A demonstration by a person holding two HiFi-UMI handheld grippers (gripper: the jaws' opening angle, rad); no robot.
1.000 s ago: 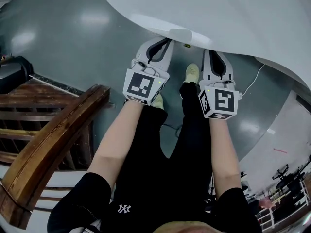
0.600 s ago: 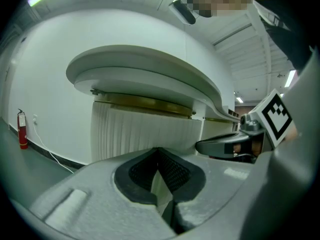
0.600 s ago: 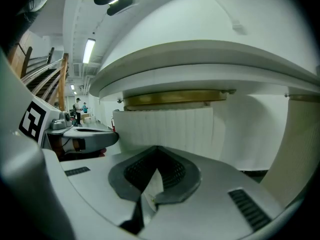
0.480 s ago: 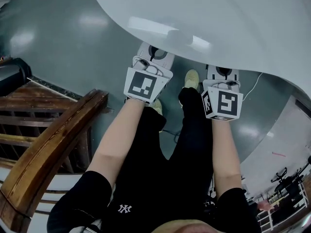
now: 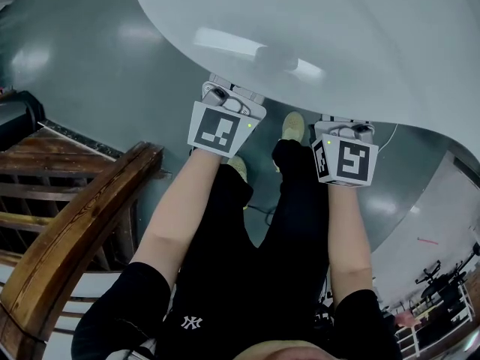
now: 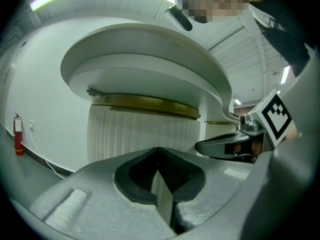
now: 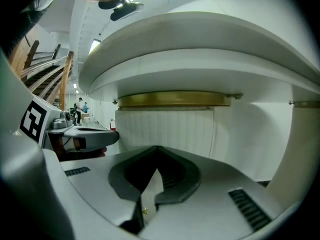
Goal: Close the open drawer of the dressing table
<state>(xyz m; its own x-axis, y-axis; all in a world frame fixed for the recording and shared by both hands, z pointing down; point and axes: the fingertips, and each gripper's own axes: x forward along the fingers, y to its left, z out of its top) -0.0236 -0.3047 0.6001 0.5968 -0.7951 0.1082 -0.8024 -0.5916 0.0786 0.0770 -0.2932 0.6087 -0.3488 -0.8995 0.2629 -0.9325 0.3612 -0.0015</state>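
The white dressing table top [image 5: 337, 36] curves over both grippers and hides their jaws in the head view. Only the left marker cube [image 5: 220, 130] and right marker cube [image 5: 345, 161] show below its edge. In the left gripper view my left gripper [image 6: 159, 151] is shut and empty, and points at a ribbed white front [image 6: 145, 134] under a gold band [image 6: 150, 105]. My right gripper [image 7: 157, 151] is also shut and empty, facing the same ribbed front [image 7: 165, 129] and gold band [image 7: 172, 100]. Whether either gripper touches the front cannot be told.
A wooden stair railing [image 5: 75, 223] stands close on the left. The person's legs and a yellow shoe [image 5: 294, 124] are on the grey floor [image 5: 90, 66] below the table. A white cable [image 5: 386, 137] lies at the right. A red fire extinguisher [image 6: 18, 134] hangs on the far wall.
Both grippers have moved forward under the table top. Their jaws, seen a second ago in the head view, are now hidden beneath its edge.
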